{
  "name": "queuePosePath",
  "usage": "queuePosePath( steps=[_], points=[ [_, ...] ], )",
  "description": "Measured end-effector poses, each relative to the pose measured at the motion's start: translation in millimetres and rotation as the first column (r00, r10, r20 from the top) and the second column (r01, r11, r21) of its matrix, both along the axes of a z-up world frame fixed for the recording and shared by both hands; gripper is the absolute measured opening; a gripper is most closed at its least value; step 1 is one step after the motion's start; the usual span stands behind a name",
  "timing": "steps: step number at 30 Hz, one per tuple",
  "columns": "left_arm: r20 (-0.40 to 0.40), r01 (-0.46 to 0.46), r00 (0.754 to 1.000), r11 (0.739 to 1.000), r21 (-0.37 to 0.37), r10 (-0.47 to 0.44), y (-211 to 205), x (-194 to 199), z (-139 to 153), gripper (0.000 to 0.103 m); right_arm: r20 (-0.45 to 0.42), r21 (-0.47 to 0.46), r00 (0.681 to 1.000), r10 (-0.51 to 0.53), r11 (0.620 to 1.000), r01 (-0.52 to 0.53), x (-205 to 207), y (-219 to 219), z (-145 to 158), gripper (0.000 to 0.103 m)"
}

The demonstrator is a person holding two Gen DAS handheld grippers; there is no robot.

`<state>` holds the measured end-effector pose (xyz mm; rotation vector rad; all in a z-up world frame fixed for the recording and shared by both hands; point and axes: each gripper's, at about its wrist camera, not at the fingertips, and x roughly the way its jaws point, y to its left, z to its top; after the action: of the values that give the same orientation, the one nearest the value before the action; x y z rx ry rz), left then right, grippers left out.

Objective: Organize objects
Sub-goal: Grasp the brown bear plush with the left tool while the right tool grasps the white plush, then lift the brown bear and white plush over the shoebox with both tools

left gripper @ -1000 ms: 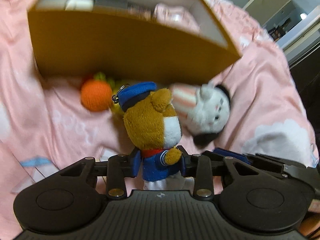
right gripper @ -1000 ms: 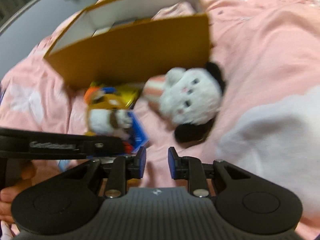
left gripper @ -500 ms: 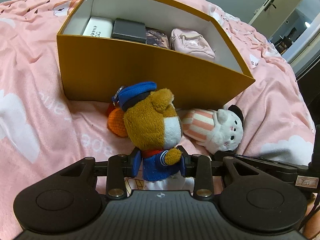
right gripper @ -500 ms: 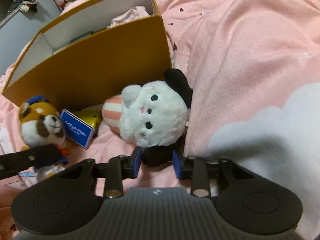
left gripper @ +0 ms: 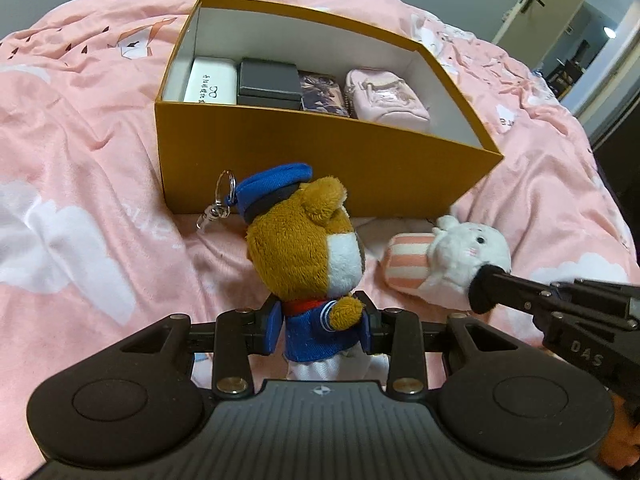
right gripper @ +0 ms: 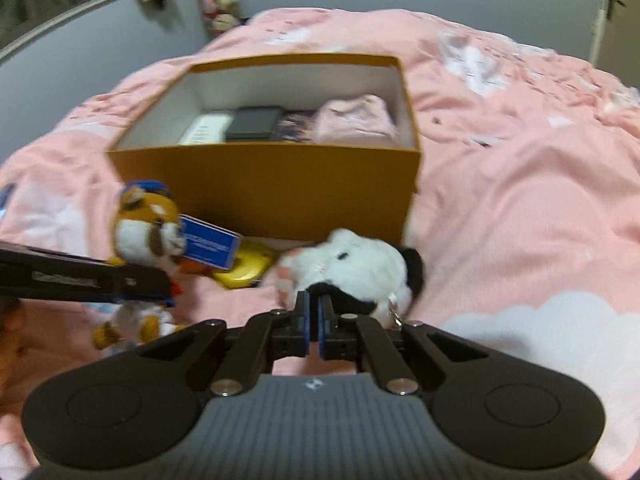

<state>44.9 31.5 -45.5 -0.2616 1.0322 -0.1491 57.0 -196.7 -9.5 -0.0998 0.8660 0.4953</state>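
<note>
My left gripper (left gripper: 318,330) is shut on the blue body of a brown plush bear with a blue cap (left gripper: 308,240), held upright above the bed; the bear also shows in the right wrist view (right gripper: 146,226). My right gripper (right gripper: 315,320) is shut on the black ear of a white plush toy with a pink striped body (right gripper: 352,268), which also shows in the left wrist view (left gripper: 452,264). An open orange box (left gripper: 320,164) stands just behind both toys, holding a white case, a black box, a patterned card box and a pink pouch (left gripper: 386,96).
Pink bedding (left gripper: 80,160) with white clouds lies all around. A blue card box (right gripper: 210,246) and a yellow item (right gripper: 244,270) lie against the orange box front (right gripper: 280,196). A door (left gripper: 560,0) stands at far right.
My right gripper has closed on the white plush's black ear and lifted. My left gripper has risen and pulled back with the bear, so the box interior shows more.
</note>
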Motion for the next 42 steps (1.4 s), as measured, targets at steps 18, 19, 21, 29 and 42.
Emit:
queuePosePath(
  steps=[18,19,21,29,42],
  points=[
    [-0.09,0.118,0.989,0.992,-0.044,-0.122,-9,5,-26,0.041,0.006,-0.279,0.997,0.072,0.958,-0.068,11,31,-30,0.0],
    [-0.096,0.125,0.987,0.991,-0.043,-0.128,-11,5,-28,0.041,-0.023,-0.252,0.998,0.055,0.966,-0.059,13,27,-31,0.0],
    [-0.105,0.134,0.985,0.99,-0.038,-0.137,-13,4,-30,0.041,-0.085,-0.174,0.996,-0.007,0.985,-0.008,18,15,-31,0.003],
    [-0.122,0.121,0.985,0.993,-0.014,-0.121,-10,2,-31,0.041,-0.355,0.133,0.919,-0.173,0.963,0.233,13,-37,-30,0.047],
    [-0.12,0.075,0.991,0.992,0.1,-0.063,-5,2,-30,0.047,-0.5,0.175,0.862,-0.088,0.964,0.2,25,12,-73,0.068]
  ],
)
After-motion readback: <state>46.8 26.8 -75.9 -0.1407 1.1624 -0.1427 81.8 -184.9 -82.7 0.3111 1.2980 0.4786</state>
